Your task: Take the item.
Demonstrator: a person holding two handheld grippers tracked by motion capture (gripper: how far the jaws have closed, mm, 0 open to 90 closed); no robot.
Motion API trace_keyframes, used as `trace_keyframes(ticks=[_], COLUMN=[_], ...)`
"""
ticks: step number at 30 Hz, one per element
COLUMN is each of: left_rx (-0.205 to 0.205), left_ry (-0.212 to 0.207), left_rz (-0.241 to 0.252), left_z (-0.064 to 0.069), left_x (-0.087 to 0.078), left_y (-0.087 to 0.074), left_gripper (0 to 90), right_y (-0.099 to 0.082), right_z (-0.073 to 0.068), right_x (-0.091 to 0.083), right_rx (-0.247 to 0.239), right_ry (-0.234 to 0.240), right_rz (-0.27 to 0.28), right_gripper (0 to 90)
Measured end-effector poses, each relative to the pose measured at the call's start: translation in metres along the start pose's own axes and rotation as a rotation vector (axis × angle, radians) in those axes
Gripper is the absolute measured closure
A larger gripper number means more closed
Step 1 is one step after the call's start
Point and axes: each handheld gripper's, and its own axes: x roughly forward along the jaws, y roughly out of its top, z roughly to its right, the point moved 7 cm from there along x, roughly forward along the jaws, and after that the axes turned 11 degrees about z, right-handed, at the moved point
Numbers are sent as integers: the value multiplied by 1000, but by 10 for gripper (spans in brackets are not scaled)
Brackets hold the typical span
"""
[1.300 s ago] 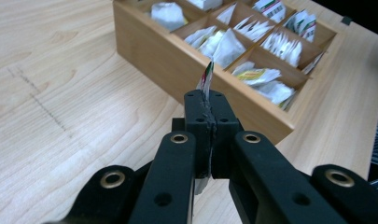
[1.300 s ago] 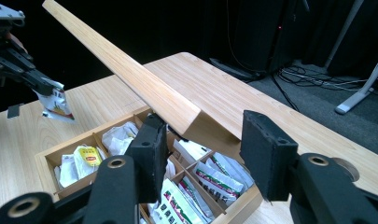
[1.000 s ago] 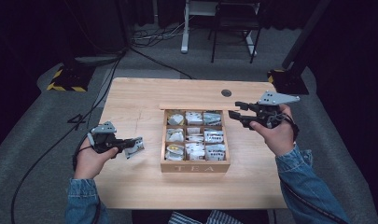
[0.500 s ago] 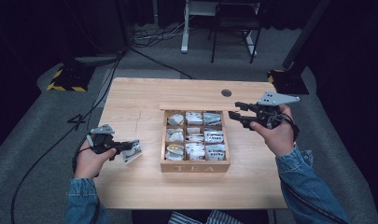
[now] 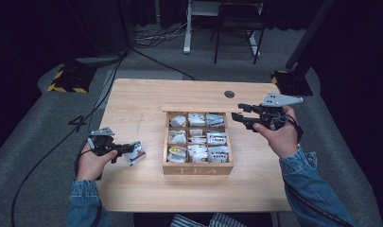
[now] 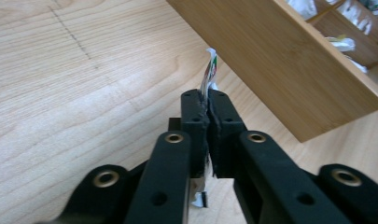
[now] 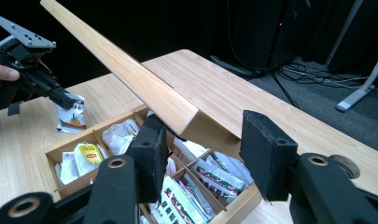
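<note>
A wooden tea box (image 5: 197, 169) marked TEA sits mid-table, its compartments full of tea bags (image 5: 217, 138). Its lid (image 5: 201, 109) stands raised along the back. Left of the box, just above the table, my left gripper (image 5: 126, 150) is shut on a white tea bag (image 5: 136, 153); in the left gripper view the jaws (image 6: 207, 100) pinch the packet (image 6: 209, 70) beside the box wall (image 6: 280, 60). My right gripper (image 5: 241, 116) is open at the lid's right end. In the right gripper view the lid's corner (image 7: 175, 114) lies between the spread jaws (image 7: 207, 135), close to the left one.
A round grommet hole (image 5: 229, 94) lies in the table behind the box. The person's left hand and its gripper (image 7: 60, 99) with the tea bag (image 7: 71, 116) appear across the box. Cables, a chair and stands occupy the dark floor beyond the table.
My left gripper with the tea bag has drifted slightly toward the near edge of the table. The right gripper and lid have stayed put.
</note>
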Motion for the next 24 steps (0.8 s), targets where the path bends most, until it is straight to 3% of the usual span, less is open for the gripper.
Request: trace_keyframes(ticks=[2, 6, 9, 12, 18, 24], left_rx=[3, -2, 11, 20, 37, 83], left_ry=[24, 73, 111, 134, 170, 167], left_rz=[0, -3, -5, 5, 29, 44], left_z=[-2, -7, -11, -13, -13, -2], left_x=[1, 2, 1, -1, -8, -13], left_y=[-1, -3, -2, 0, 6, 15], left_gripper=[775, 495, 357, 300, 278, 274], right_y=[0, 0, 0, 1, 1, 0], right_z=[0, 0, 0, 0, 0, 0], right_x=[0, 0, 0, 0, 0, 0], right_rx=[-4, 0, 1, 0, 1, 2], right_ry=[-1, -1, -2, -2, -2, -2], right_rz=[-1, 0, 1, 1, 1, 0], right_gripper=[525, 524, 524, 524, 524, 524])
